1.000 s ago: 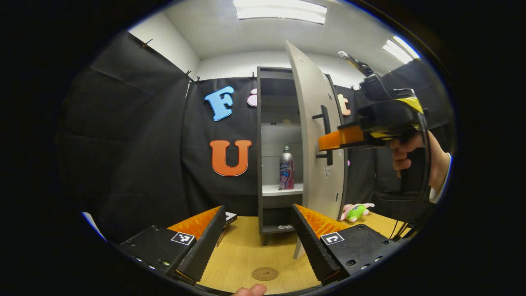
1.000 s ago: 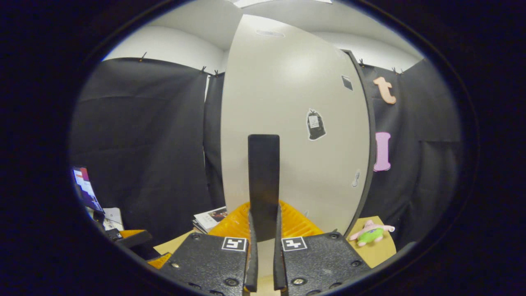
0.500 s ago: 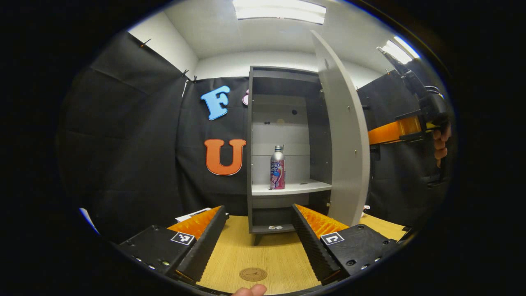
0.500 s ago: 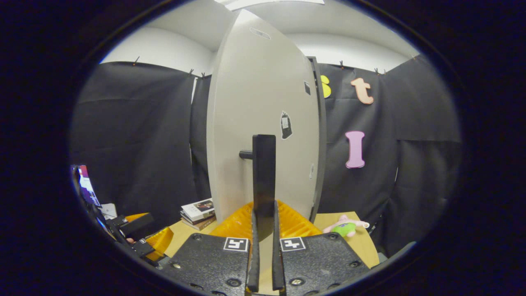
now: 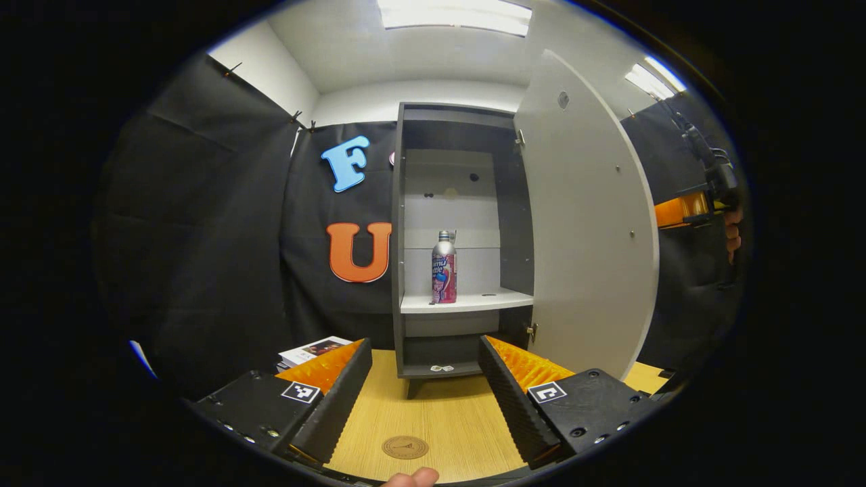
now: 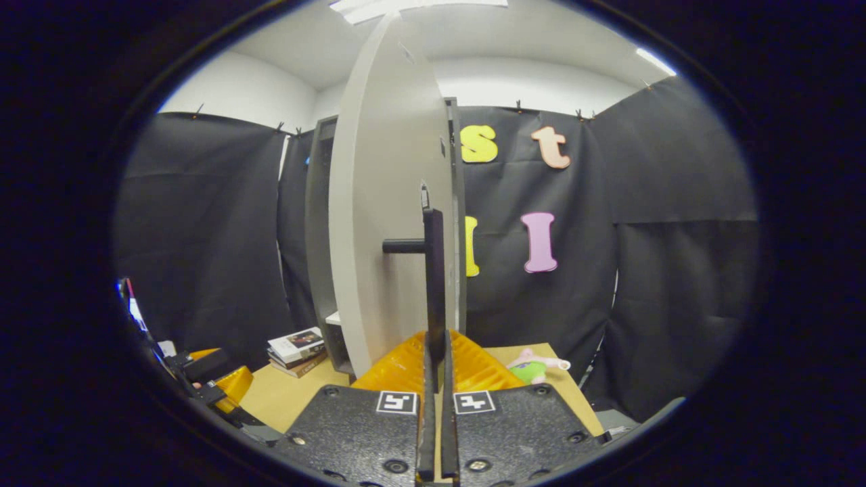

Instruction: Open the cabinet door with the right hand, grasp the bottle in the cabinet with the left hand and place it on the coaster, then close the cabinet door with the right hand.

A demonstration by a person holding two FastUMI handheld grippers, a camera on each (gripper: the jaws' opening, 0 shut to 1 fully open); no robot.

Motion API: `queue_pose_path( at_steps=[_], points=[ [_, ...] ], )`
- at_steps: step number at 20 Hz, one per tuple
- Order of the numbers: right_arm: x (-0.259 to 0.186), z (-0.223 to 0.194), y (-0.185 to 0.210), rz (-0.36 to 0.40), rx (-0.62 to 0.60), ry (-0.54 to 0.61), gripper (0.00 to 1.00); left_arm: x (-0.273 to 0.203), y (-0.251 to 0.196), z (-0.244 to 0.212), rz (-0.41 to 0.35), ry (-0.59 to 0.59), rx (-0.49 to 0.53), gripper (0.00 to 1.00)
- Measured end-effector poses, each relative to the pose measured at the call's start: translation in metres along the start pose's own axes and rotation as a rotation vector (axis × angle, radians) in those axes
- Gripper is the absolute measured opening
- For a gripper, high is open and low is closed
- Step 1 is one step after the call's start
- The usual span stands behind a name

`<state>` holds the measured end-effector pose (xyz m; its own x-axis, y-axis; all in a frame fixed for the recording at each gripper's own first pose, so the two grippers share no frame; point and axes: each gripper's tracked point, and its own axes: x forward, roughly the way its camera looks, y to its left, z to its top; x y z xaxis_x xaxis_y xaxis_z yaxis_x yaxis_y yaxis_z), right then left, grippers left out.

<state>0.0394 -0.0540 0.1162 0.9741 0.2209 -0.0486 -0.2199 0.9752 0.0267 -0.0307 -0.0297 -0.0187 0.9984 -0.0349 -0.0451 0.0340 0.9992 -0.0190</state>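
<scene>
A silver bottle [image 5: 444,268] with a pink and blue label stands upright on the white shelf [image 5: 480,300] of the open grey cabinet [image 5: 397,237]. The pale door [image 5: 588,223] is swung wide to the right. A round brown coaster [image 5: 404,447] lies on the wooden table, just in front of my left gripper [image 5: 425,345], which is open, empty and well short of the cabinet. In the right gripper view the door [image 6: 385,223] is nearly edge-on. My right gripper [image 6: 435,358] is shut on its dark upright handle [image 6: 433,270]. In the left gripper view the right gripper [image 5: 687,210] shows past the door's edge.
A stack of books [image 6: 294,345] lies on the table left of the cabinet, also seen as books [image 5: 312,350] in the left gripper view. A green and pink plush toy [image 6: 534,368] lies right of the door. Wooden table [image 5: 440,419] stretches between my left gripper and the cabinet.
The door has swung much wider to the right with my right gripper holding its handle. The whole shelf and the bottle are now uncovered. The left gripper stays open, hardly moved.
</scene>
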Motion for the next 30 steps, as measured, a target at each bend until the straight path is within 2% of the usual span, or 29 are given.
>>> queue_pose_path(
  at_steps=[4, 5, 7, 9, 13, 17, 19, 20, 21, 22, 23, 28, 30],
  points=[
    [-0.003, 0.003, -0.034, -0.081, -0.026, -0.021, 0.04, 0.002, -0.004, 0.001, -0.003, 0.000, 0.006, 0.95],
    [-0.001, 0.001, -0.036, -0.064, -0.005, -0.019, 0.06, 0.002, -0.005, 0.002, -0.004, -0.001, 0.007, 0.95],
    [-0.004, -0.001, -0.034, -0.025, 0.030, -0.023, 0.04, 0.001, -0.004, 0.004, 0.001, -0.004, 0.012, 0.95],
    [-0.008, 0.002, -0.037, -0.017, 0.031, -0.027, 0.04, 0.001, -0.005, 0.004, 0.005, -0.005, 0.012, 0.95],
    [-0.038, -0.003, -0.042, -0.033, -0.011, -0.029, 0.04, -0.001, -0.002, 0.008, 0.019, -0.017, 0.015, 0.95],
    [-0.063, -0.002, -0.055, -0.087, -0.061, -0.062, 0.04, -0.004, -0.004, 0.006, 0.021, -0.018, 0.000, 0.95],
    [-0.065, -0.006, -0.052, -0.075, -0.085, -0.064, 0.04, -0.005, -0.005, 0.007, 0.020, -0.022, -0.002, 0.95],
    [-0.066, -0.011, -0.048, -0.065, -0.085, -0.060, 0.11, -0.007, -0.005, 0.006, 0.020, -0.023, -0.002, 0.95],
    [-0.066, -0.015, -0.049, -0.066, -0.087, -0.054, 0.23, -0.009, -0.006, 0.007, 0.022, -0.025, -0.002, 0.95],
    [-0.065, -0.017, -0.052, -0.076, -0.093, -0.052, 0.43, -0.010, -0.006, 0.008, 0.025, -0.029, -0.002, 0.95],
    [-0.065, -0.018, -0.057, -0.086, -0.096, -0.053, 0.52, -0.010, -0.006, 0.009, 0.028, -0.033, 0.000, 0.95],
    [-0.061, -0.024, -0.065, -0.090, -0.026, -0.064, 0.82, -0.010, -0.005, 0.012, 0.041, -0.039, 0.007, 0.95],
    [-0.058, -0.027, -0.070, -0.089, 0.000, -0.062, 0.81, -0.006, -0.009, 0.013, 0.031, -0.035, 0.003, 0.95]
  ],
)
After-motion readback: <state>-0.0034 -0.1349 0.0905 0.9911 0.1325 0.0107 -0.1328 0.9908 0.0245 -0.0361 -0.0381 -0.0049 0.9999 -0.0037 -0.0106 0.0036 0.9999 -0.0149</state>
